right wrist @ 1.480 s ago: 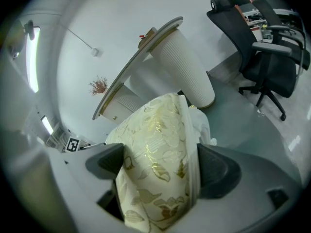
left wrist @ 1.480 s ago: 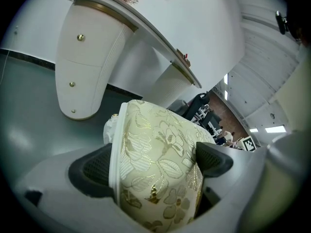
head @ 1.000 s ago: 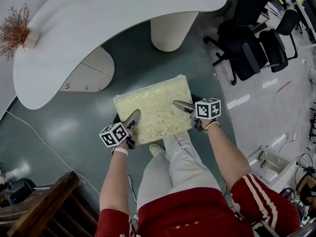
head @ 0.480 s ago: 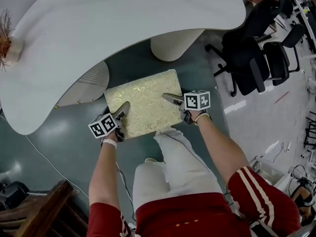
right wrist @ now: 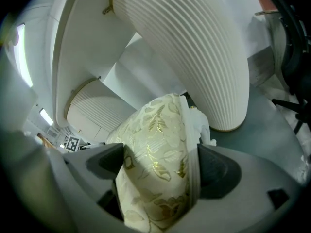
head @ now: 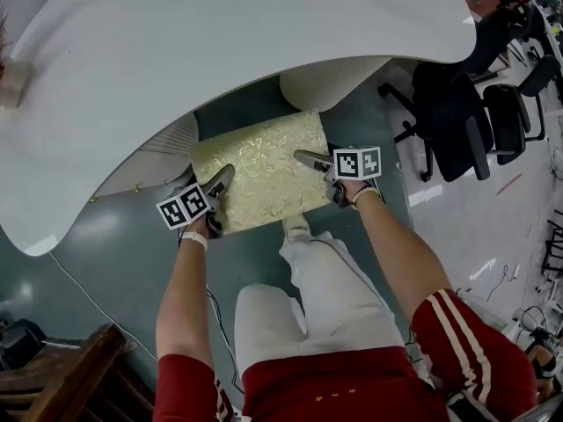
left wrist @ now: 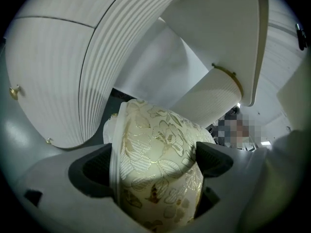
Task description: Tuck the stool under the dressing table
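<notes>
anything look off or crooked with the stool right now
Nothing is spilled or damaged. The stool sits slightly skewed in the head view, its far edge just reaching the rim of the dressing table. The left gripper and right gripper each clamp its cushion.

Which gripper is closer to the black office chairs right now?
Right. The right gripper clamps the stool on the edge facing the office chairs. The left gripper clamps the opposite edge, with the whole seat between it and them.
</notes>
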A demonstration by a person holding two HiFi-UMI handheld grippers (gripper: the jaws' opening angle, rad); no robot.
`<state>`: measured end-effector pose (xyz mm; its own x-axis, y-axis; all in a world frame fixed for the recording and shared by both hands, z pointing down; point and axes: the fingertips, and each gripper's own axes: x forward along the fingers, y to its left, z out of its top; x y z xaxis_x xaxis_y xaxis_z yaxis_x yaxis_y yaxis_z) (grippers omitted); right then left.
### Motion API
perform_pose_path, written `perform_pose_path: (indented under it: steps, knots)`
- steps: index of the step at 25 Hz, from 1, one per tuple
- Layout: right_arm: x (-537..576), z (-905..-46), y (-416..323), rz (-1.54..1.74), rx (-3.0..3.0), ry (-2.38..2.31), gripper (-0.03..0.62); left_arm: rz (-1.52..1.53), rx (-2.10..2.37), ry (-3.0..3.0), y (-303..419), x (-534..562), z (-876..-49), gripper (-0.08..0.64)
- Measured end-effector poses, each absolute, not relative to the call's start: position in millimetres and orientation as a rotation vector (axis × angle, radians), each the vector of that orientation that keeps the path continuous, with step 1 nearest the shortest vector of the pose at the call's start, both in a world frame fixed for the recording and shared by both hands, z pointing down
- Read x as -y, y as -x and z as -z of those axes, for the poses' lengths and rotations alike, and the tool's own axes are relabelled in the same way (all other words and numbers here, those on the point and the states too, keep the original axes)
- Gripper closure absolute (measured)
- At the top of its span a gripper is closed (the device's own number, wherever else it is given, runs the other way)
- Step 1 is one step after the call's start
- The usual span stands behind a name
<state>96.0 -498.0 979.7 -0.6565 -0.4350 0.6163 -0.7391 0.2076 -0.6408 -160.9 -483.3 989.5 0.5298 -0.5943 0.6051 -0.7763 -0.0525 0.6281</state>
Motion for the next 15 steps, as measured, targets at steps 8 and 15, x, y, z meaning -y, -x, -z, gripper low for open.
perform_pose_path:
  steps: [8,15]
  knots:
    - [518,-982,-100,-1.354,2.17,-1.15,0.121,-0.287,1.198,-1.774,162,502,-990,0.02]
    - [496,-959,-109,-1.16,2.18,-1.159,0.13,-0.362,1.208,-1.821,158,471,-978,0.024]
